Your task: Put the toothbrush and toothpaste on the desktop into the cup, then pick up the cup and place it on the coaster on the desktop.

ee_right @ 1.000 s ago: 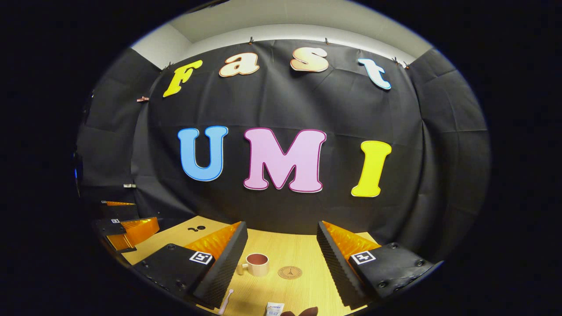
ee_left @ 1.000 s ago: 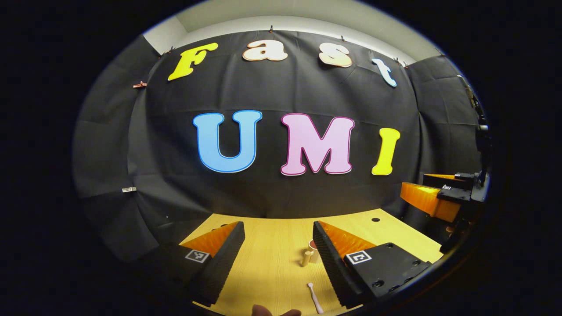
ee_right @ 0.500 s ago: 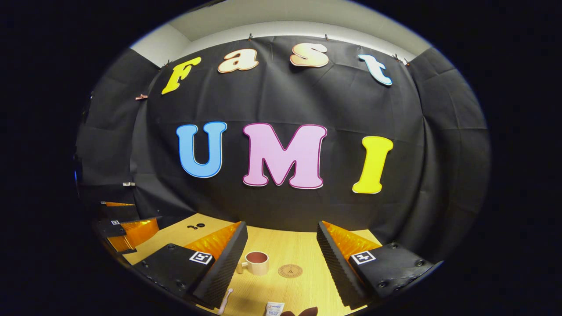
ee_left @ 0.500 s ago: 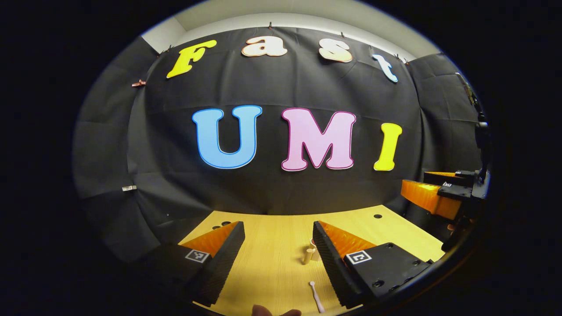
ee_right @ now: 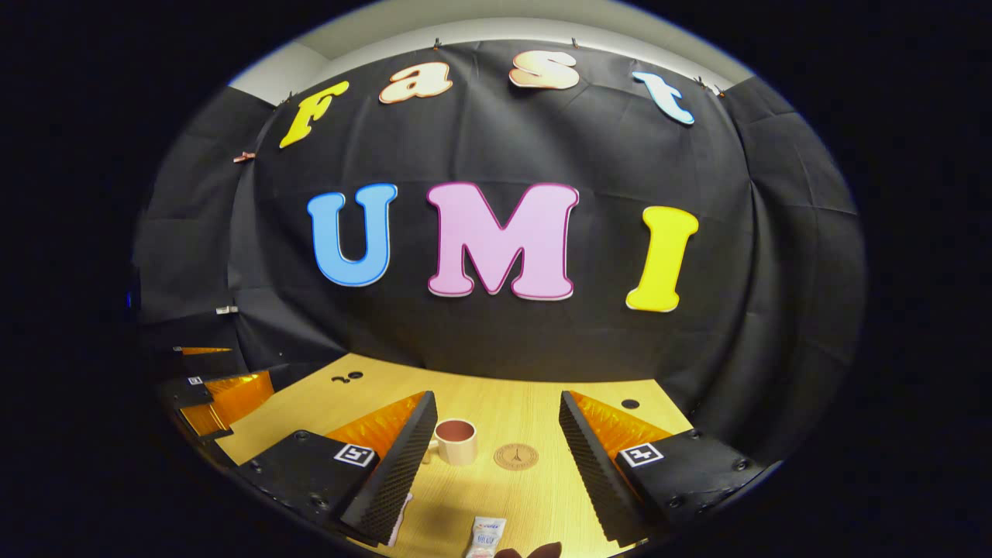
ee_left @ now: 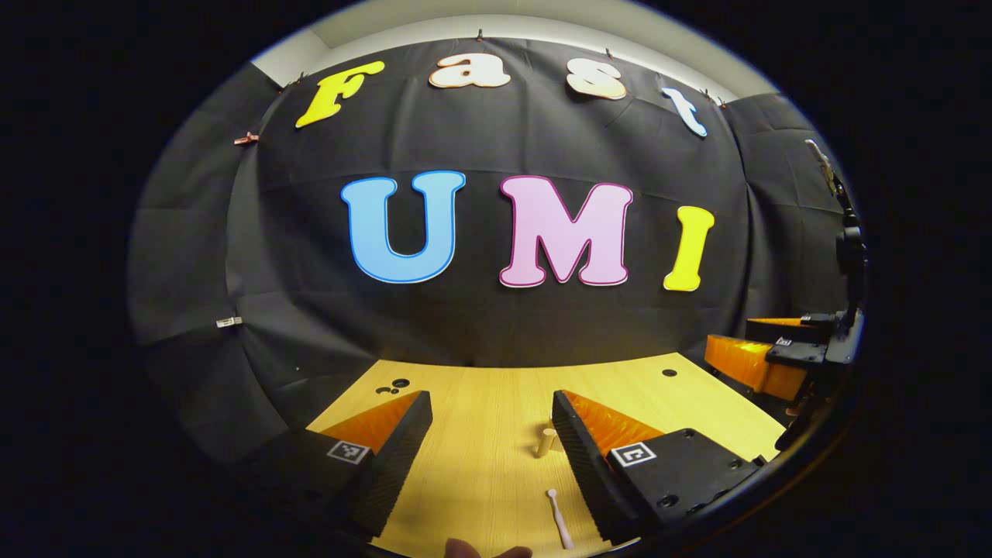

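Left gripper [ee_left: 488,442]: fingers spread wide, nothing between them, held above the wooden desktop [ee_left: 480,480]. Toothbrush [ee_left: 558,527] lies flat on the wood low in the left gripper view, just inside the right-hand finger, long axis running roughly away from the camera, head end farther off. Beyond it, the cup's handle pokes out beside that finger; the cup body is hidden there.

Right gripper [ee_right: 496,446]: also spread, empty. In the right gripper view the toothbrush [ee_right: 401,511] peeks out at the left-hand finger's edge. The toothpaste [ee_right: 485,536] lies near the bottom, close in and about centred between the fingers, long axis pointing forward. The cup [ee_right: 456,441] stands upright farther ahead, with the coaster [ee_right: 516,456] just beside it on its right, apart from it.

Judgement: nothing loaded yet. The left gripper sits nearer the toothbrush and the right gripper nearer the toothpaste; each would need to drop forward and down, jaws across the long axis.
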